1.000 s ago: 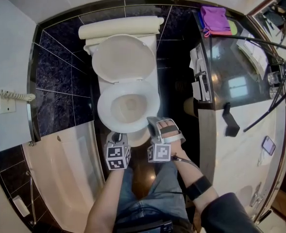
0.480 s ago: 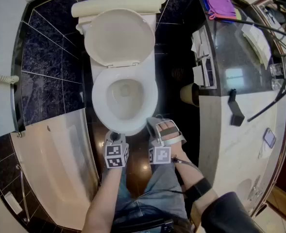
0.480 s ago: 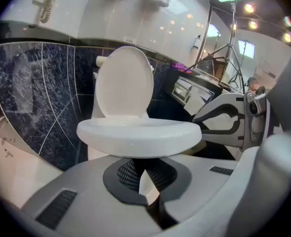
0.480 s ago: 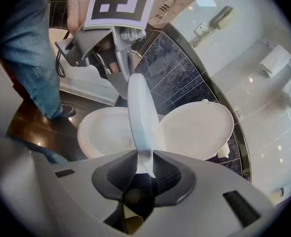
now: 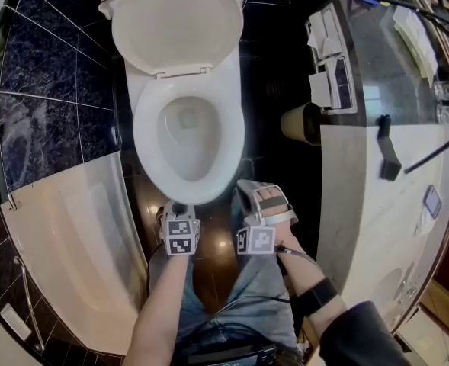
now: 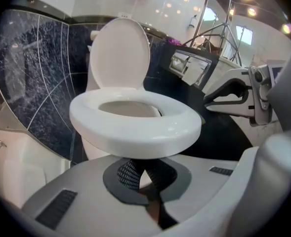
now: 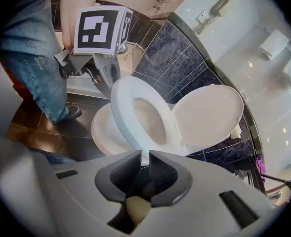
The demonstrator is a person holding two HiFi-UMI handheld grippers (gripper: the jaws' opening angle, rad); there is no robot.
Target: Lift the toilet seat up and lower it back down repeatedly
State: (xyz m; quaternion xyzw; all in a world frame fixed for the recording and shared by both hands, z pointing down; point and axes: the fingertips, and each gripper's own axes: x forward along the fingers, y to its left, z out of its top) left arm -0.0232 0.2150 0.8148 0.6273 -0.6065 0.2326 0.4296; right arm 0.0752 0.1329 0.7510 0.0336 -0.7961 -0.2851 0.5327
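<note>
Toilet seat (image 5: pixel 145 139) lies flat on the bowl while the lid (image 5: pixel 178 21) stands raised against the tank, as a person in jeans stands at the front of the fixture with a gripper in each hand. The left gripper (image 5: pixel 177 209) points at the seat's front rim from just below and in front. In the left gripper view its jaws are drawn to a thin wedge of a gap with nothing between them, and the seat (image 6: pixel 135 132) fills the frame just beyond the tips without being touched. The right gripper (image 5: pixel 248 197) hangs off the front right of the bowl. Its jaws have just been closing and now stand a narrow slit apart, also empty.

Neither tool grips or props the seat, so the picture catches the low point of a cycle. The next lift appears about to start but has not begun, with a jaw yet to hook under the rim. How many lifts and lowerings are already done cannot be read from these views.
</note>
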